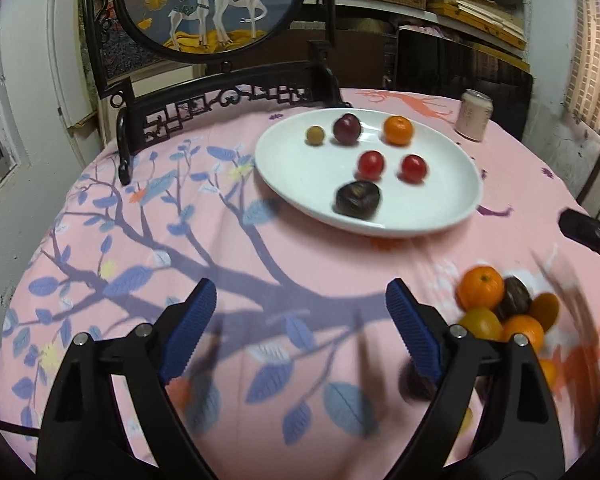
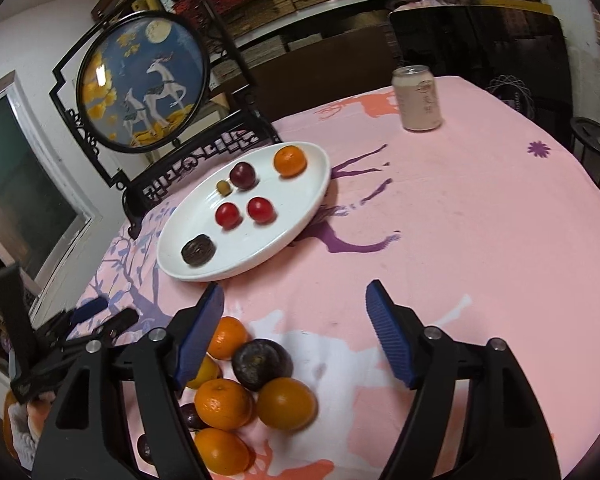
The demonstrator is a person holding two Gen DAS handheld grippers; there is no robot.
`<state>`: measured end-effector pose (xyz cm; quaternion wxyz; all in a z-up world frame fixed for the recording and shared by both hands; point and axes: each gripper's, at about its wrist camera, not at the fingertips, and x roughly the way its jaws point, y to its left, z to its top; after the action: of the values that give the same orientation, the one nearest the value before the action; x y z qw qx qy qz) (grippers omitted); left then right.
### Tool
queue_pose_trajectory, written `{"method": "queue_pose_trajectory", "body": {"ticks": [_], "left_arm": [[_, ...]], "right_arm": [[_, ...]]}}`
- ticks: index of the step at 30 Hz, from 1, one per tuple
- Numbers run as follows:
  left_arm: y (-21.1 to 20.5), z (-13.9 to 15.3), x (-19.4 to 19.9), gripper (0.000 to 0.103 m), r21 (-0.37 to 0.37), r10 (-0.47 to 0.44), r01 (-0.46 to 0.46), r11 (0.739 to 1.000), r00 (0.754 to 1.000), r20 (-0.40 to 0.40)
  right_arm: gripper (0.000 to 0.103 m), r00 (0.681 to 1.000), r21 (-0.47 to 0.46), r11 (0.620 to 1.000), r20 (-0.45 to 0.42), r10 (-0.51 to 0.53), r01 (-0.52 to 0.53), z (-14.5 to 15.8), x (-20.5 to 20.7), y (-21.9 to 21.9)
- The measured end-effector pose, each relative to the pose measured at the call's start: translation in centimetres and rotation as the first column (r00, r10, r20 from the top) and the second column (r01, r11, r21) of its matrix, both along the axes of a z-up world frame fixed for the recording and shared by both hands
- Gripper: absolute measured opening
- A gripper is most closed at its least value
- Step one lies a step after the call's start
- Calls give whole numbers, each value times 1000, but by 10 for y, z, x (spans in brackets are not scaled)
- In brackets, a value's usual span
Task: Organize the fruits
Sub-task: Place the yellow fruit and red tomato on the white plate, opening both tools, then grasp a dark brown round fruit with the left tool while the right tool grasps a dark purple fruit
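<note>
Pink cloth with a blue branch and leaf print covers the counter [image 1: 340, 360]. Both grippers hang above it with nothing between their blue pads. The left gripper [image 1: 300, 320] has its jaws spread wide over bare cloth, released. The right gripper [image 2: 296, 332] is likewise released, its jaws apart.

Ahead of the left gripper and a little to its right sits a white plate [image 1: 452, 208]. On the plate lie an orange [image 1: 398, 130], a dark purple plum [image 1: 346, 129], a small yellowish fruit [image 1: 315, 135], two red fruits [image 1: 371, 165] side by side, and nearest the gripper a dark wrinkled fruit [image 1: 358, 199]. From the right gripper the same plate [image 2: 300, 216] lies ahead and to the left.

A loose pile of fruit [image 2: 244, 388] rests on the cloth just beside the right gripper's left finger [image 2: 200, 340], partly under it: several oranges and a few dark round fruits, touching one another. In the left wrist view this pile [image 1: 500, 308] is to the right of that gripper, blurred.

Far ahead of both grippers a pale drink can [image 2: 417, 98] stands upright near the counter's far edge. A round deer picture in a black carved stand [image 1: 212, 4] rises behind the plate.
</note>
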<state>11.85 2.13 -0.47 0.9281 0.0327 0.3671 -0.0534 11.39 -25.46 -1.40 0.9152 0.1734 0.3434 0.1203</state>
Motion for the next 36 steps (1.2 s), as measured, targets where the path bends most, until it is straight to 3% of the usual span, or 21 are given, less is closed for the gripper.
{"method": "queue_pose_trajectory", "body": {"ticks": [11, 17, 19, 20, 23, 26, 28, 29, 31, 33, 36], "left_arm": [[-38, -6, -29, 92, 61, -195, 195, 979, 981, -7], [-51, -16, -31, 92, 109, -252, 257, 960, 966, -59], [-53, -24, -28, 93, 138, -241, 252, 958, 966, -92], [-52, -27, -26, 100, 144, -235, 248, 958, 967, -103], [-46, -27, -21, 101, 166, -195, 208, 964, 976, -93], [-23, -26, -5, 101, 240, -33, 45, 970, 998, -52], [-4, -23, 2, 101, 179, 25, -13, 984, 998, -65], [5, -19, 3, 100, 126, 31, -23, 992, 997, -65], [5, -13, -1, 100, 95, 11, -7, 995, 999, -39], [-6, -13, -5, 100, 131, -31, 33, 991, 999, -20], [-16, -24, -3, 100, 175, -47, 56, 983, 997, -54]], "right_arm": [[75, 1000, 2, 1000, -12, -8, 8, -1, -1, -2], [75, 1000, -1, 1000, -18, -13, 13, -2, 0, -2], [75, 1000, -2, 1000, -18, -14, 14, -2, 0, -2], [75, 1000, -2, 1000, -18, -15, 15, -2, 0, -1], [75, 1000, -1, 1000, -19, -13, 13, -2, 0, -1], [75, 1000, -1, 1000, -20, -15, 15, -2, 0, -1], [75, 1000, 1, 1000, -19, -13, 13, -2, -1, -1], [75, 1000, 3, 1000, -17, -9, 9, -2, -1, -1], [75, 1000, 2, 1000, -13, -3, 3, -1, -1, 1], [75, 1000, -5, 1000, -12, 2, -2, -1, -2, 2], [75, 1000, -4, 1000, -19, 12, -12, -2, -1, 3]]}}
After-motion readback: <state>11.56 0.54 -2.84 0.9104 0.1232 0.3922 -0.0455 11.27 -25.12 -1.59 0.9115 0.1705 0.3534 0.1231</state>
